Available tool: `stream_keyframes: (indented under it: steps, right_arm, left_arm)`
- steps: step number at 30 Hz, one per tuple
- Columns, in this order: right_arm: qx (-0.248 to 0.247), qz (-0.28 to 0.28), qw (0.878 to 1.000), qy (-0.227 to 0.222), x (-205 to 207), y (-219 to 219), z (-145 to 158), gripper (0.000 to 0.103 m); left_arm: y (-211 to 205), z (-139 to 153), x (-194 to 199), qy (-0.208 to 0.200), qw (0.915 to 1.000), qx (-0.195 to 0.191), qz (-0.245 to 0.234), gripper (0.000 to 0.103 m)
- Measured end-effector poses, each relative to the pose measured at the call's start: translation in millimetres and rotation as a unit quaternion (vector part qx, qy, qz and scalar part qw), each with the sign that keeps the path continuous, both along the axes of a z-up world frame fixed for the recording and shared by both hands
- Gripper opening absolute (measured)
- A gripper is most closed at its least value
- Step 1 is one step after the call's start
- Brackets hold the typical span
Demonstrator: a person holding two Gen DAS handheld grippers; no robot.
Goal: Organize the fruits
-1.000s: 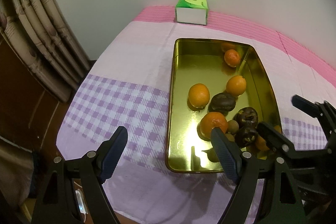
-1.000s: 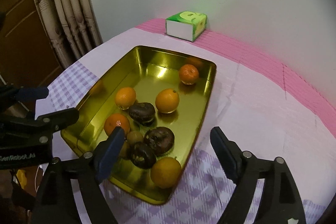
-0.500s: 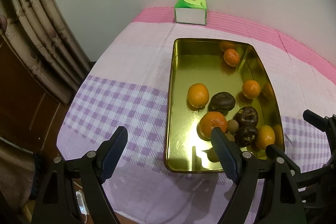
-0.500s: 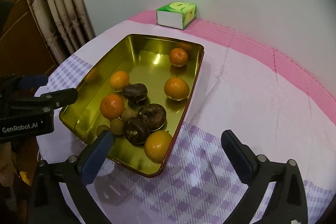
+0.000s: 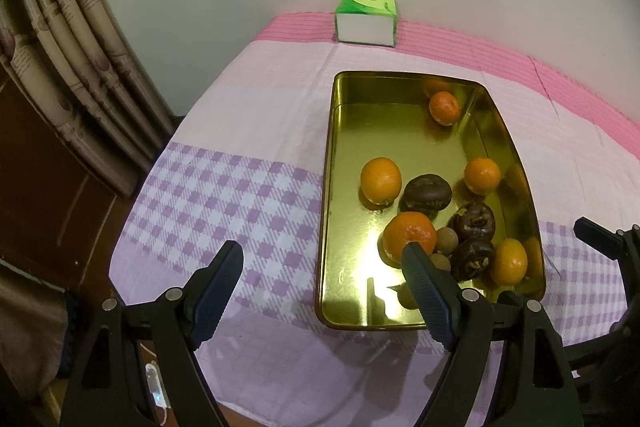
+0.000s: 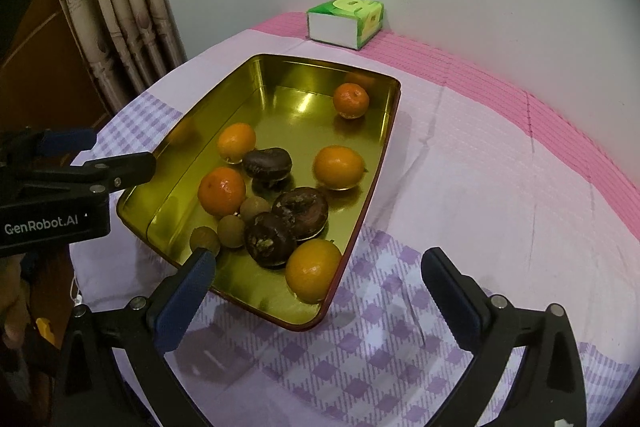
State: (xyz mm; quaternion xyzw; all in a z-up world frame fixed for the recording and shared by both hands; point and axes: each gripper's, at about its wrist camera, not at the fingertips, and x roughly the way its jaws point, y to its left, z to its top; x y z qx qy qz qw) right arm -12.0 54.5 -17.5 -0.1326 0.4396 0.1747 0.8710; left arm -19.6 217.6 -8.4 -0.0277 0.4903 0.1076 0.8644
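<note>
A gold metal tray (image 5: 332, 187) (image 6: 256, 75) sits on the cloth-covered table and holds several oranges (image 5: 380, 180) (image 6: 338, 167), three dark wrinkled fruits (image 5: 426, 191) (image 6: 300, 209) and small brown round fruits (image 6: 231, 231). My left gripper (image 5: 322, 267) is open and empty, over the tray's near left corner. My right gripper (image 6: 318, 267) is open and empty, above the tray's near right corner. Each gripper shows in the other's view, the right one (image 5: 600, 239) and the left one (image 6: 80, 155).
A green and white tissue box (image 5: 366, 17) (image 6: 346, 21) stands at the back by the wall. Curtains (image 5: 60, 67) (image 6: 120, 7) hang at the left. The table's cloth (image 6: 480, 167) is pink and purple-checked; its front edge is close below the grippers.
My right gripper has pulled back to the right of the tray. One orange has shifted toward the tray's right wall. My left gripper has barely moved.
</note>
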Motion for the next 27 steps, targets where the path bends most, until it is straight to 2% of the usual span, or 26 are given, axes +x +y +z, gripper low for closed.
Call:
stream_keyframes:
  steps: [27]
  right_arm:
    - [-0.007,0.004,1.0,0.004,-1.2,3.2,-4.6,0.102]
  left_arm:
    - [-2.4,-0.8,-0.1,0.001,1.0,0.003,-0.002,0.082]
